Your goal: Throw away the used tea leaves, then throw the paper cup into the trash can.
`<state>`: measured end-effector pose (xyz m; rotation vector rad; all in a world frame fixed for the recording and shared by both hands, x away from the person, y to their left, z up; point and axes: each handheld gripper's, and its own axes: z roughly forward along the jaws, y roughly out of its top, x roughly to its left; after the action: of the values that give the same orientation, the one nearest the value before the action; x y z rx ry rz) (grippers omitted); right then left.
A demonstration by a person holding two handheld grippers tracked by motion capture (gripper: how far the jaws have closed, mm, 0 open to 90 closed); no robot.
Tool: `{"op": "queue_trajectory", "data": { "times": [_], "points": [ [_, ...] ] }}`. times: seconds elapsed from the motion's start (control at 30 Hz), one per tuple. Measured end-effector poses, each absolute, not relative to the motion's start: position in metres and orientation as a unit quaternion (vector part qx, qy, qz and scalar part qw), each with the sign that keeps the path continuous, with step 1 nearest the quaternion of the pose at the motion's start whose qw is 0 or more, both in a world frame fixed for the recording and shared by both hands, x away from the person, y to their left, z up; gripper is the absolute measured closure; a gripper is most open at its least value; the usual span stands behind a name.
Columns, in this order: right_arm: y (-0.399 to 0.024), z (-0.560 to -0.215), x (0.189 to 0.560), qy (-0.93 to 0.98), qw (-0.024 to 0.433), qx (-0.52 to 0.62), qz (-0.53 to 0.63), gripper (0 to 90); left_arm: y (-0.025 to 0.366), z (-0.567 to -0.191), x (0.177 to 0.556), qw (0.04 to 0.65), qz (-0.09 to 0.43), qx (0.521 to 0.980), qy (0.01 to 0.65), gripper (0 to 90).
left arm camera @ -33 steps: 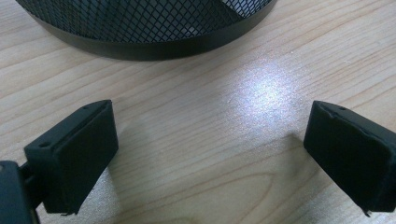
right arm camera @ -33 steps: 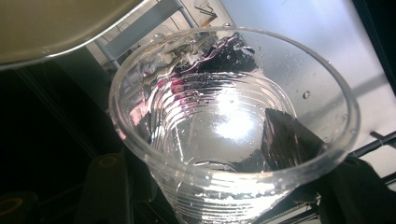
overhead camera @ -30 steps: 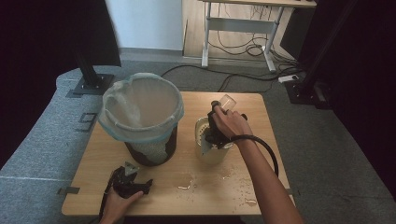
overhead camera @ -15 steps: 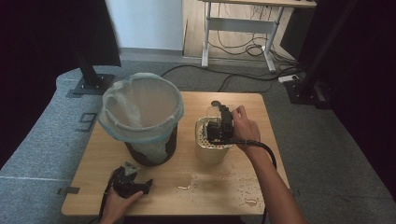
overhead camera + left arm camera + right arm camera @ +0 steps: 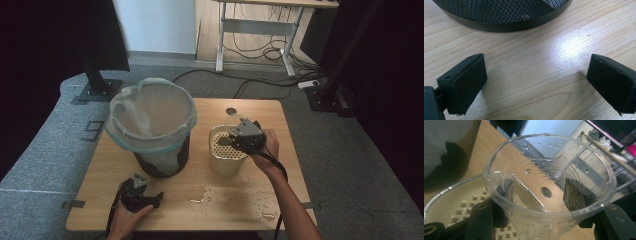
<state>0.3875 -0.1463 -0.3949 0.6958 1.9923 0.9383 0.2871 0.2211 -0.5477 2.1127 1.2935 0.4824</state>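
My right gripper [image 5: 241, 136] is shut on a clear, wet plastic cup [image 5: 549, 195], one jaw on each side of its ribbed wall. It holds the cup tilted over a cream-coloured pot with a perforated insert [image 5: 225, 159]; the insert [image 5: 456, 200] shows below the cup. To the left stands a black mesh bin [image 5: 159, 160] lined with a pale plastic bag [image 5: 150, 112]. My left gripper [image 5: 141, 190] rests on the table in front of the bin. Its jaws are wide open over bare wood [image 5: 536, 75], facing the bin's base [image 5: 504, 10].
The wooden table [image 5: 285, 150] has water drops and small puddles [image 5: 235, 197] along its near side. A round cable hole [image 5: 230, 111] sits behind the pot. Grey carpet, a dark stand base [image 5: 100, 90] and a desk frame with cables [image 5: 260, 50] lie beyond.
My right hand has turned and shifted slightly toward the near right above the pot, still holding the cup. The left gripper has stayed put.
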Motion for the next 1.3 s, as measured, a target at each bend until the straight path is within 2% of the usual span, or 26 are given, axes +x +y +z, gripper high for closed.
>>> {"op": "queue_trajectory", "data": {
  "times": [0.17,0.37,0.57,0.7,0.83,1.03,1.3],
  "points": [
    [-0.156,-0.396,0.389,0.773,0.368,0.310,0.413,41.6,0.221,-0.548,0.287,0.304,0.182,0.798,0.488,2.5],
    [-0.158,-0.391,0.389,0.763,0.359,0.319,0.434,41.5,0.221,-0.548,0.287,0.304,0.182,0.797,0.488,2.5],
    [-0.157,-0.366,0.385,0.722,0.321,0.338,0.510,41.5,0.221,-0.548,0.287,0.304,0.182,0.798,0.488,2.4],
    [-0.152,-0.355,0.385,0.712,0.319,0.334,0.529,41.5,0.221,-0.548,0.287,0.304,0.182,0.798,0.488,2.4],
    [-0.141,-0.335,0.384,0.700,0.317,0.323,0.552,41.4,0.221,-0.547,0.287,0.302,0.180,0.799,0.488,2.4],
    [-0.109,-0.299,0.386,0.683,0.290,0.304,0.597,41.1,0.221,-0.548,0.287,0.304,0.181,0.799,0.485,2.5],
    [-0.062,-0.287,0.396,0.690,0.262,0.282,0.614,40.4,0.221,-0.548,0.287,0.304,0.181,0.799,0.486,2.5]
  ]
}}
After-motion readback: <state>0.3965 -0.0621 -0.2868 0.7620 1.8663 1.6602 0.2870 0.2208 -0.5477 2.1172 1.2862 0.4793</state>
